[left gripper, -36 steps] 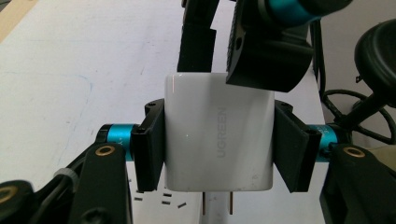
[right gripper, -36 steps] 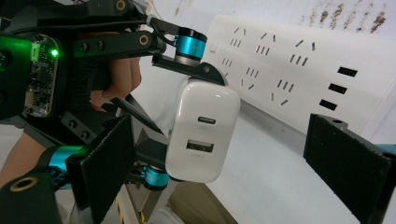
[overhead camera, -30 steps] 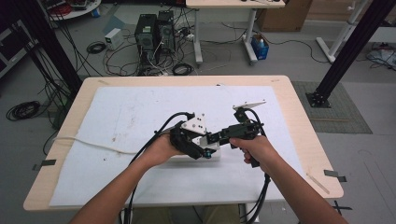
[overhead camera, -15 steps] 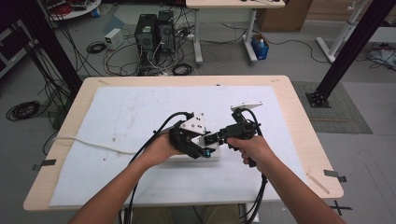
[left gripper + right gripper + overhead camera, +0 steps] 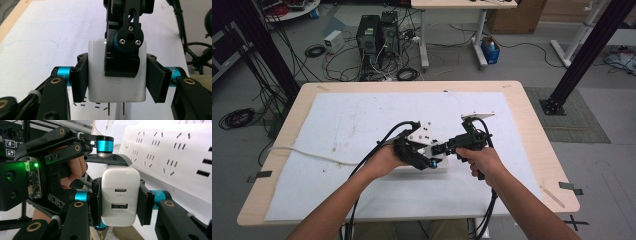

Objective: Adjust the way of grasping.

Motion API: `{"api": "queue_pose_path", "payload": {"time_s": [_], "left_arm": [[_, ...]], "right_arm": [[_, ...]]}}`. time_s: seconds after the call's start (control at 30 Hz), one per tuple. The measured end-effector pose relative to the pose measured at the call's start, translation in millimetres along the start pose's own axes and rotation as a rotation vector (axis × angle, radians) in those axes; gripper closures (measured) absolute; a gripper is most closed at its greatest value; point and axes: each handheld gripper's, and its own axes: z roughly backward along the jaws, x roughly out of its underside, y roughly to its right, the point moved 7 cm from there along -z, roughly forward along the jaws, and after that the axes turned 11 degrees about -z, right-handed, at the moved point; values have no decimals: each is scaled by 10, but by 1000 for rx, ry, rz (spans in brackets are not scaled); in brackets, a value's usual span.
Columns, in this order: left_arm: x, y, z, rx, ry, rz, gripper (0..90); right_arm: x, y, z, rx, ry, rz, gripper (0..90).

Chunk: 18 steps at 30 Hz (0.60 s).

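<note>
A white sheet covered the surface [image 5: 337, 125]. Both the left hand-held gripper [image 5: 117, 82] and the right hand-held gripper [image 5: 120, 200] clenched the white charger [image 5: 120, 195] (prongs down) beside the power strip [image 5: 175, 152]; ideally one should release before insertion.

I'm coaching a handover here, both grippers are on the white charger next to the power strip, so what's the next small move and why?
Probably ease the left gripper open. The right gripper's jaws have just closed on the white charger, so both clamp it now. Once one hand holds it alone, the prongs can turn toward the power strip beside it.
</note>
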Motion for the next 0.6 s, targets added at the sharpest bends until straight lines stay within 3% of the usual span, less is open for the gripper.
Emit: {"api": "queue_pose_path", "payload": {"time_s": [0.03,0.07,0.1,0.2,0.37,0.6], "left_arm": [[7,-12,-4,11,-5,58,355],[37,-30,4,9,-32,79,241],[63,-35,16,13,-50,91,196],[190,-60,69,4,-118,147,190],[376,-119,240,10,-164,228,160],[692,-200,543,-14,-276,253,160]], "right_arm": [[-3,4,3,10,4,11,624],[-13,22,13,24,15,32,624],[-16,36,32,33,19,45,624],[-24,73,94,64,33,96,624],[-26,127,203,164,28,193,624],[-55,146,390,283,31,297,624]]}}
